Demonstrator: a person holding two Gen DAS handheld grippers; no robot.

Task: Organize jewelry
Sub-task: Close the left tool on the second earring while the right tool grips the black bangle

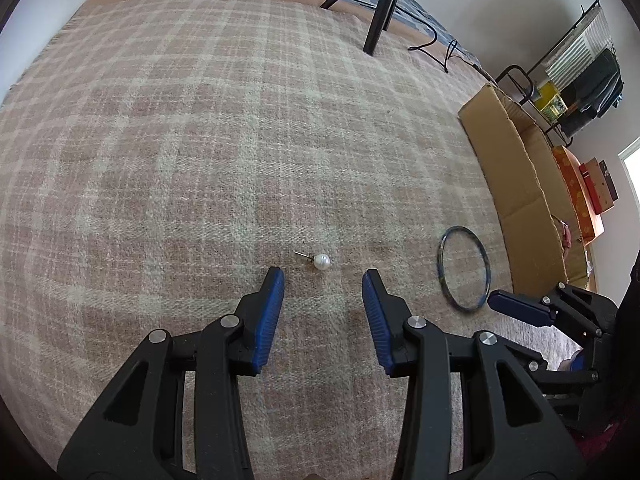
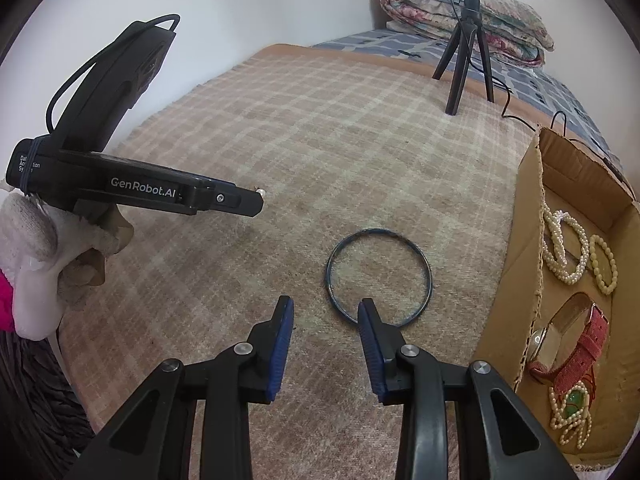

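A white pearl stud earring (image 1: 321, 261) lies on the plaid blanket (image 1: 200, 140), just ahead of my left gripper (image 1: 323, 277), which is open and empty. A dark blue bangle (image 1: 466, 269) lies flat to its right, also in the right wrist view (image 2: 379, 277). My right gripper (image 2: 326, 305) is open and empty, its right fingertip over the bangle's near rim. A cardboard box (image 2: 516, 264) at the right holds pearl bracelets (image 2: 564, 248), a red-strapped watch (image 2: 576, 352) and a green-stone pearl piece (image 2: 572, 404). The earring (image 2: 261, 191) peeks past the left gripper's tip.
A black tripod (image 2: 464, 60) with a ring light stands at the back of the bed, its cable trailing toward the box. A folded quilt (image 2: 464, 12) lies behind it. The box (image 1: 516, 176) borders the blanket's right side. A clothes rack (image 1: 580, 72) stands beyond.
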